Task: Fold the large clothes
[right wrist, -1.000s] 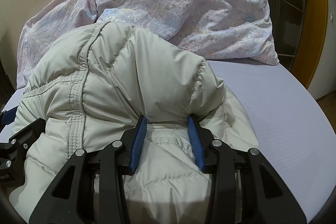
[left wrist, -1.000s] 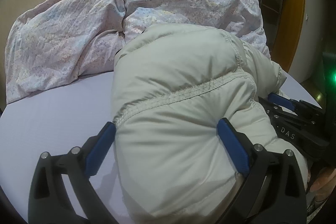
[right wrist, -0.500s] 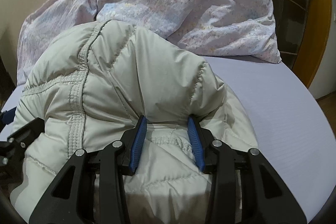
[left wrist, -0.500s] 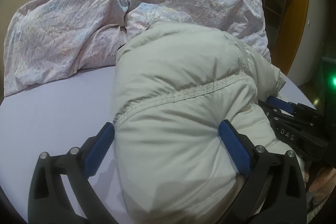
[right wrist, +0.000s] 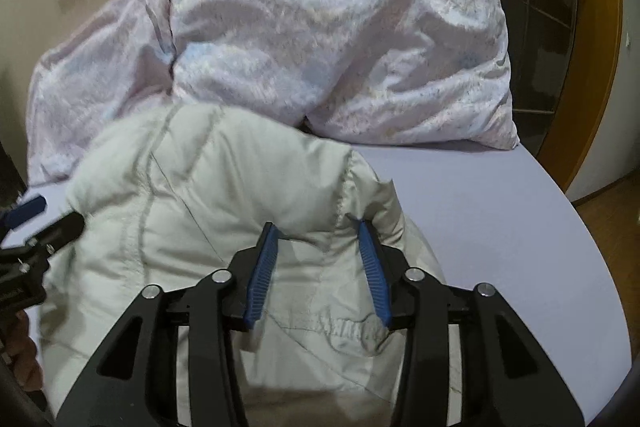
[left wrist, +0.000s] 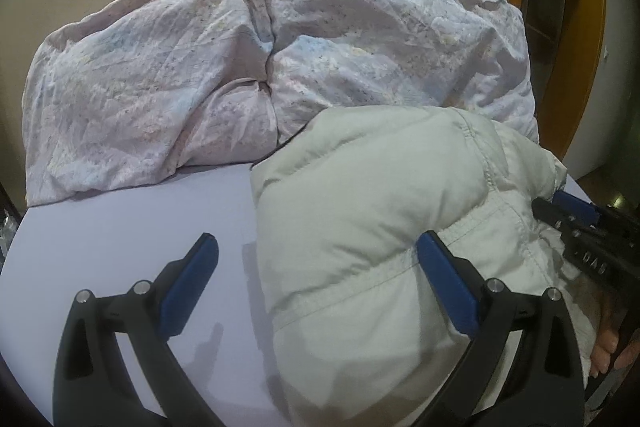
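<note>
Since a second ago my left tongs (left wrist: 316, 275) have spread wide and let go of the jacket (left wrist: 368, 211); only the right pad touches it now. My right tongs (right wrist: 318, 267) are part open around a puffy fold. Jacket sits bunched on the bed (left wrist: 120, 235): light, soft, springy, slippery shell, so I'd pinch at a stitched seam. Crumpled duvet (left wrist: 200, 75) behind crowds the space for spreading it.
</note>
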Tool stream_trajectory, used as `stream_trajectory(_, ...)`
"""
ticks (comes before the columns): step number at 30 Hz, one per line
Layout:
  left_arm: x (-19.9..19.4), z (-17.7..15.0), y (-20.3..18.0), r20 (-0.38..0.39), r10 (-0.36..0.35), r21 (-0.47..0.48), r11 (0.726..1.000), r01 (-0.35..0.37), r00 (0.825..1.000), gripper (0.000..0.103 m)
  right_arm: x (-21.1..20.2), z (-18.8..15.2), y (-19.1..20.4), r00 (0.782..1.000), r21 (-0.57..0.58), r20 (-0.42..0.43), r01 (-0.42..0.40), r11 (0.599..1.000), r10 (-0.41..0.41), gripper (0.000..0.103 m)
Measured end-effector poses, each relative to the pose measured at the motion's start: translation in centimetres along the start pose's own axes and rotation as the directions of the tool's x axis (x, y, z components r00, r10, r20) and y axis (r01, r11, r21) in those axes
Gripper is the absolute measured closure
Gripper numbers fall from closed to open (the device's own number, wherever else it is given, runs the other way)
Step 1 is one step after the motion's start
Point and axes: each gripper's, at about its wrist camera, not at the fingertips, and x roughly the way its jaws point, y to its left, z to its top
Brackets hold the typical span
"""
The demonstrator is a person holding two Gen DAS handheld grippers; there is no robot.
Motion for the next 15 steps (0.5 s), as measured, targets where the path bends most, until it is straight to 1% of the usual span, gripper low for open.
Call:
stream_trajectory(1, 0.3, -0.2, -0.4, 0.007, 0.005, 0.009, 1.0, -0.005, 1.0, 0.002, 0.7, -0.3, 0.0, 1.0, -0.011, -0.013, 0.009, 1.0, -0.009, 0.057)
stream_trajectory(6, 1.0, -1.0, -1.7, 0.023, 0.025, 0.045, 0.999, -0.026, 0.999, 0.002, 1.0, -1.7, -0.1, 1.0, -0.025, -0.02, 0.02, 0.999, -0.021, 0.057)
stream_trajectory(15, 2.1, -1.7, -1.7, 0.003, 0.006, 0.026, 1.0, -0.006, 1.0, 0.002, 2.1, -2.8, -0.3, 1.0, -0.017, -0.007, -0.001, 1.0, 0.001, 0.056)
